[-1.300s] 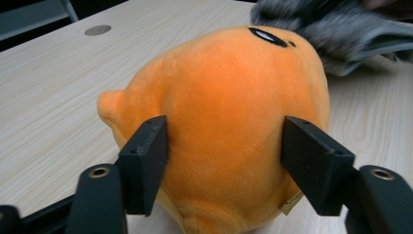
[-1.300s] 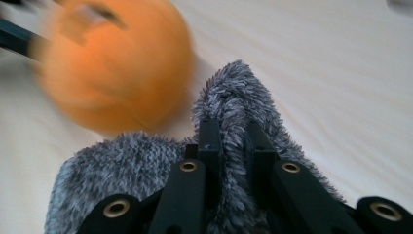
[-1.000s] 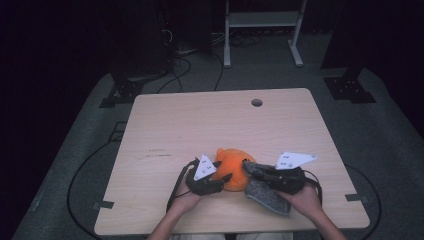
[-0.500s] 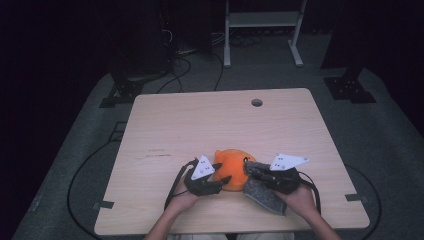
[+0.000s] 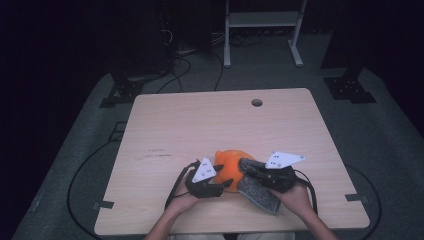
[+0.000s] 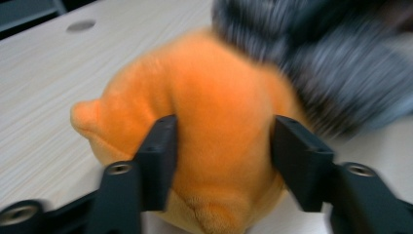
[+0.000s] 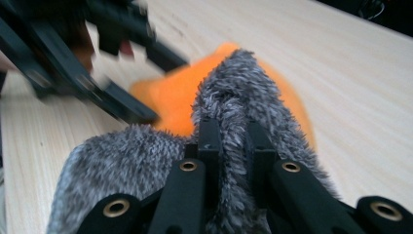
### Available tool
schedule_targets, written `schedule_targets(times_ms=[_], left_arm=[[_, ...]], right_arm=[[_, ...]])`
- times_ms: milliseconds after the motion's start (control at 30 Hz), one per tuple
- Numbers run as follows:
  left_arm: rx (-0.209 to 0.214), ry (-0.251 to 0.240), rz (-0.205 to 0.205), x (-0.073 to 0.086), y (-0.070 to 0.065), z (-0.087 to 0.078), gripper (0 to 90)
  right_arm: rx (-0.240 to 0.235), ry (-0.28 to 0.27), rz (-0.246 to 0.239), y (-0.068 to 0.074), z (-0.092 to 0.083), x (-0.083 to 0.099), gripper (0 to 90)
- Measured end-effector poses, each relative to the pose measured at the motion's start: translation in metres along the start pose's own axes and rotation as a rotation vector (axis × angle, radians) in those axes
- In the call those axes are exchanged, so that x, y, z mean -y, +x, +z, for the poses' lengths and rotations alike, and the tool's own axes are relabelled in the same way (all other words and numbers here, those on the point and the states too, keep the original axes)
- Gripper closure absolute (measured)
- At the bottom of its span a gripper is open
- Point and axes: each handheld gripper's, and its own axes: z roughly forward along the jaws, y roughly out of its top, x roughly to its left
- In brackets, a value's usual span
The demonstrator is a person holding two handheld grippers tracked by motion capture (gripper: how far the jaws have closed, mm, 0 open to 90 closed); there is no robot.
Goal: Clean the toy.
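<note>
While the right tool (image 7: 229, 146) is pinching the grey fuzzy cloth (image 7: 122, 161) over the orange plush (image 6: 204, 126) near the surface's (image 5: 200, 125) front edge, the left tool (image 6: 221, 146), just loosened, is straddling the plush, seemingly releasing it for covering.

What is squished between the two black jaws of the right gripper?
A fold of the fuzzy grey cloth, pinched by the right gripper, seen in the right gripper view.
</note>
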Motion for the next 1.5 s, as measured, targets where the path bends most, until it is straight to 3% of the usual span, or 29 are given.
schedule_targets(times_ms=[33,67,167,233,367,433,500,600,733,833,867,967,1033,1067,1167,1267,1300,1333,1400,1500], left_arm=[[-0.015,-0.049,-0.035,-0.002,0.003,-0.004,32.5],[-0.03,-0.059,-0.048,-0.003,0.004,-0.004,32.7],[-0.06,0.026,-0.024,0.0,0.003,0.008,34.6],[-0.069,0.034,-0.035,0.003,0.001,0.012,36.5],[-0.079,0.053,-0.002,0.003,-0.003,0.011,39.9],[-0.086,0.066,0.01,0.004,-0.004,0.011,41.4],[-0.077,0.072,0.025,0.005,-0.006,0.01,42.3],[-0.06,0.082,0.035,0.006,-0.007,0.007,42.9],[-0.026,0.084,0.014,0.008,-0.003,0.004,42.9],[-0.032,0.086,0.033,0.007,-0.006,0.005,42.9],[-0.037,0.083,0.035,0.007,-0.007,0.006,42.9],[-0.033,0.08,0.035,0.008,-0.007,0.005,42.9],[-0.034,0.079,0.061,0.008,-0.01,0.005,43.1],[-0.033,0.084,0.073,0.008,-0.011,0.006,43.3],[-0.031,0.087,0.1,0.006,-0.015,0.007,43.5],[-0.017,0.086,0.098,0.006,-0.016,0.005,43.3],[-0.006,0.083,0.11,0.005,-0.014,0.002,42.0],[0.009,0.06,0.096,0.004,-0.012,-0.001,38.5],[0.025,0.015,0.038,0.0,-0.009,-0.005,27.4],[-0.052,0.04,0.009,-0.001,-0.007,0.0,15.5]], right_arm=[[-0.007,0.0,0.008,0.001,-0.001,0.003,80.4],[-0.019,0.0,0.012,0.002,-0.002,0.006,80.4],[-0.029,-0.002,0.008,0.003,-0.006,0.01,80.4],[-0.038,0.001,0.031,0.0,-0.007,0.013,80.4],[-0.01,0.037,0.069,-0.011,-0.015,0.023,80.4],[0.009,0.025,0.084,-0.015,-0.022,0.024,80.5],[0.0,-0.006,0.11,-0.018,-0.025,0.017,80.4],[-0.028,-0.028,0.102,-0.017,-0.015,0.003,80.4],[-0.036,-0.004,0.075,-0.013,-0.007,0.004,80.4],[-0.031,0.021,0.093,-0.017,-0.012,0.014,80.4],[-0.01,0.059,0.114,-0.024,-0.017,0.023,80.4],[0.011,0.091,0.142,-0.03,-0.022,0.029,80.4],[-0.021,0.06,0.168,-0.033,-0.027,0.026,80.4],[-0.06,0.031,0.18,-0.032,-0.029,0.019,80.3],[-0.118,-0.017,0.164,-0.025,-0.024,0.0,80.3],[-0.115,0.013,0.121,-0.017,-0.011,-0.006,80.3],[-0.117,0.023,0.112,-0.016,-0.007,-0.005,80.4],[-0.116,0.025,0.107,-0.015,-0.006,-0.004,80.4],[-0.108,0.022,0.098,-0.014,-0.008,0.0,80.4],[-0.122,0.019,0.101,-0.013,-0.011,0.007,80.5]])
